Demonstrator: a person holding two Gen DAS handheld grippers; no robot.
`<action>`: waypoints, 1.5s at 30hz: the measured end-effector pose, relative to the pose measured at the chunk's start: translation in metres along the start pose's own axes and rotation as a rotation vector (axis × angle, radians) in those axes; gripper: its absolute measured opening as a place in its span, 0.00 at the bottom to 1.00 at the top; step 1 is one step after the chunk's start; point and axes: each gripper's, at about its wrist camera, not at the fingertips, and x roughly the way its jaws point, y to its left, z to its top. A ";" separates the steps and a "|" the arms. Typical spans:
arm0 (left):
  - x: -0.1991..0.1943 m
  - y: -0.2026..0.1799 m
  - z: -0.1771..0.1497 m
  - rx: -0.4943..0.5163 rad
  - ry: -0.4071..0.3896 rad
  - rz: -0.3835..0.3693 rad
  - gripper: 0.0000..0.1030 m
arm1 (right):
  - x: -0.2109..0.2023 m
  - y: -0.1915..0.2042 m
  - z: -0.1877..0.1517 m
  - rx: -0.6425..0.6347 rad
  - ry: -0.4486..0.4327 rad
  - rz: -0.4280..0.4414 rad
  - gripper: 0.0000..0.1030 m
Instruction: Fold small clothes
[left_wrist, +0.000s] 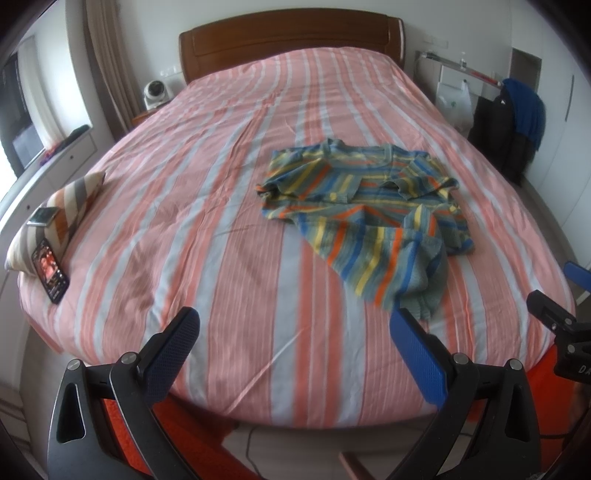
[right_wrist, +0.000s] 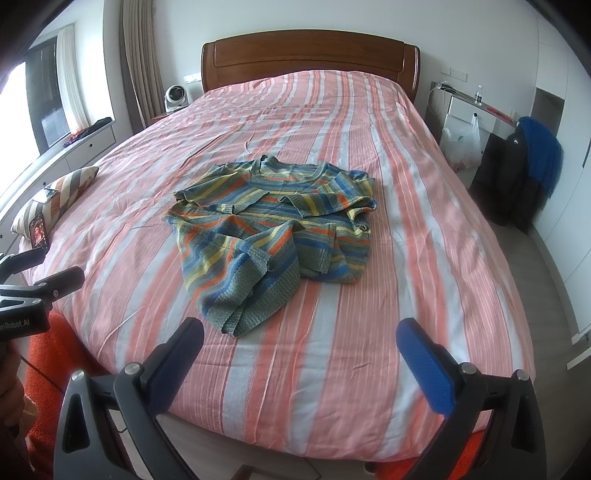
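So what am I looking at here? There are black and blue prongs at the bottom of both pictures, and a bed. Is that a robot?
No robot arm here: a person holds a two-finger gripper in each hand, and each gripper carries a wide-angle camera looking forward along its fingers. That is why the room looks bulged.

One picture comes from the left gripper; the other from the right gripper. The prongs are their fingers. Both stand wide open and hold nothing.

In front lies a bed with a pink, white and grey striped cover. On it is a crumpled striped sweater, the garment to be folded, untouched for now. At the bed's left edge sits a small striped cushion with a phone propped against it, screen lit.
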 end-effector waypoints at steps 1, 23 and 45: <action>0.000 -0.002 0.000 0.000 -0.001 0.000 1.00 | 0.000 0.000 0.000 0.001 0.000 0.000 1.00; 0.002 0.003 -0.002 -0.017 0.007 0.005 1.00 | 0.002 0.000 0.000 0.002 0.005 -0.004 1.00; 0.023 0.000 -0.015 0.021 0.075 -0.078 1.00 | 0.070 -0.016 -0.013 -0.035 0.085 0.083 0.99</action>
